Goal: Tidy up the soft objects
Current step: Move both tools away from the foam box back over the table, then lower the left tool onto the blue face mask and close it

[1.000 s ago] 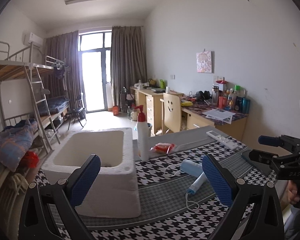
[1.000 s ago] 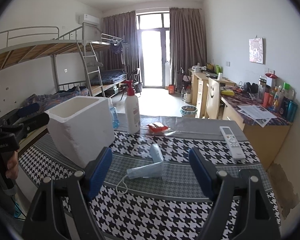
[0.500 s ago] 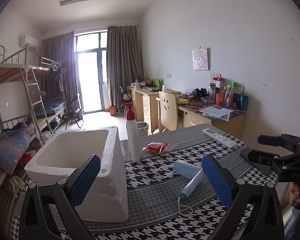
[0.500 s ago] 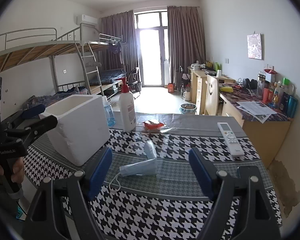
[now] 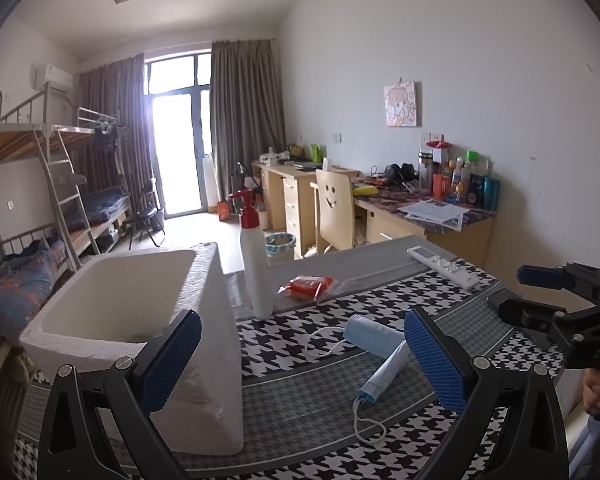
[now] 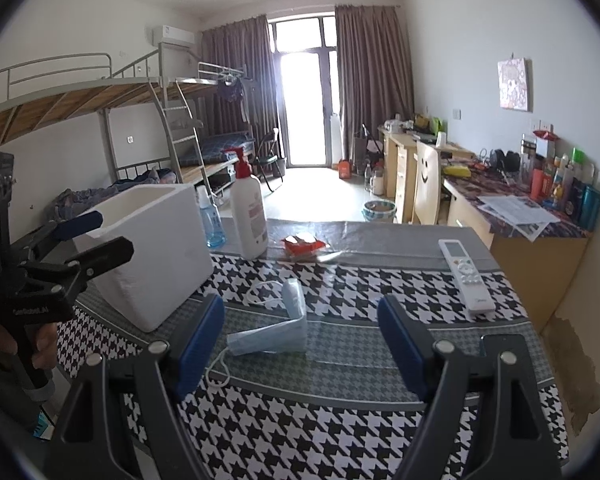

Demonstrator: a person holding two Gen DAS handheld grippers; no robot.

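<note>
A light blue face mask (image 5: 374, 338) with white ear loops lies crumpled on the houndstooth tablecloth; it also shows in the right wrist view (image 6: 278, 330). A white foam box (image 5: 140, 316), open on top, stands at the left; in the right wrist view (image 6: 156, 256) it stands left of the mask. My left gripper (image 5: 300, 360) is open and empty, above the table between box and mask. My right gripper (image 6: 300, 344) is open and empty, just in front of the mask. Each gripper shows in the other's view: the right one (image 5: 536, 292), the left one (image 6: 96, 232).
A white pump bottle (image 6: 248, 214), a small blue bottle (image 6: 210, 220) and a red packet (image 6: 302, 244) stand at the table's far side. A white remote (image 6: 466, 276) and a dark phone (image 6: 504, 350) lie at the right. Desks, a chair and a bunk bed stand beyond.
Both grippers have lowered and drawn in toward the table; box and mask look nearer. Both stay open and empty. The mask has not moved.
</note>
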